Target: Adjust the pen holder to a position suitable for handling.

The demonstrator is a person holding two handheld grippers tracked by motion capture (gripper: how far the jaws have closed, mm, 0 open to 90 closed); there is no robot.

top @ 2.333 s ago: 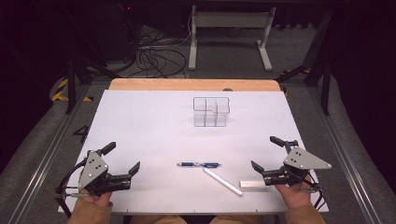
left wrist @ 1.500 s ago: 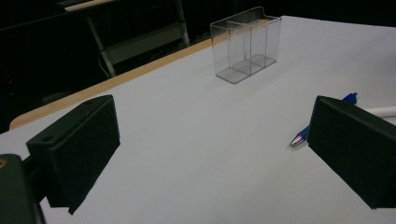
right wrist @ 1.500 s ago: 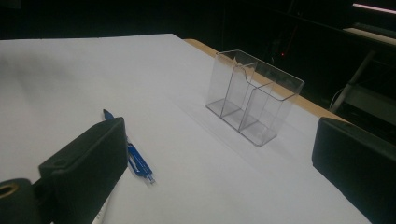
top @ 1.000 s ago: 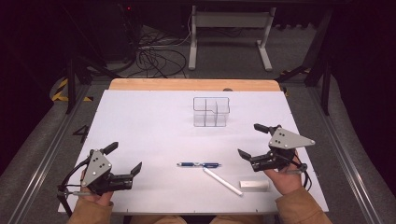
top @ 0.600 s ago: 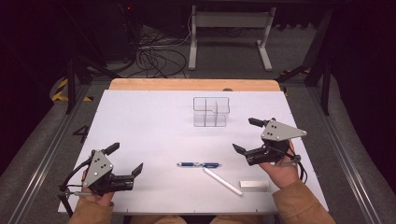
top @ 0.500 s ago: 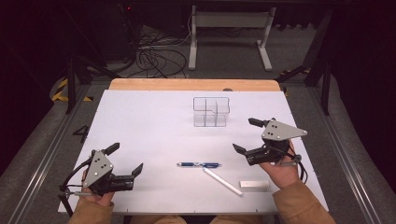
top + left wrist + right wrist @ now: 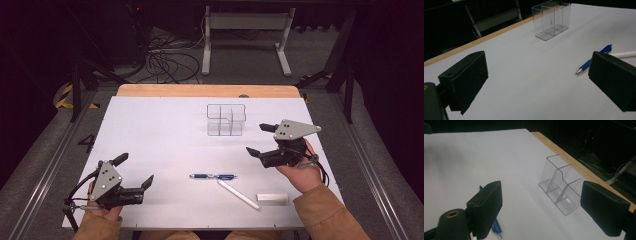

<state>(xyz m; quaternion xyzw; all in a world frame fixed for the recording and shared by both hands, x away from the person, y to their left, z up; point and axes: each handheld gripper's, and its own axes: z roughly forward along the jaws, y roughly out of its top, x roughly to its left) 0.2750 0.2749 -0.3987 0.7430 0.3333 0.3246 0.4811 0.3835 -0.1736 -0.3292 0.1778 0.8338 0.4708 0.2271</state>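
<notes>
A clear plastic organiser (image 7: 226,120) with several compartments stands at the far middle of the white table (image 7: 160,130). A blue pen (image 7: 213,176) lies near the front. A white pen (image 7: 238,194) lies slantwise beside it, and a small white block (image 7: 272,198) lies to its right. My right gripper (image 7: 256,139) hovers right of the organiser, open; its jaws have just been closing a little with nothing between them. In the right gripper view the organiser (image 7: 561,187) lies ahead between the jaws. My left gripper (image 7: 134,170) rests open at the front left, empty, facing the blue pen (image 7: 594,60).
A wooden strip (image 7: 200,90) edges the table's far side. Beyond it on the dark floor are cables (image 7: 165,60) and a white stand (image 7: 245,30). Metal rails run along both sides of the table.
My right gripper has risen from the front right corner and moved away from me toward the organiser, its jaws slightly narrower. The left gripper and the objects have stayed put.
</notes>
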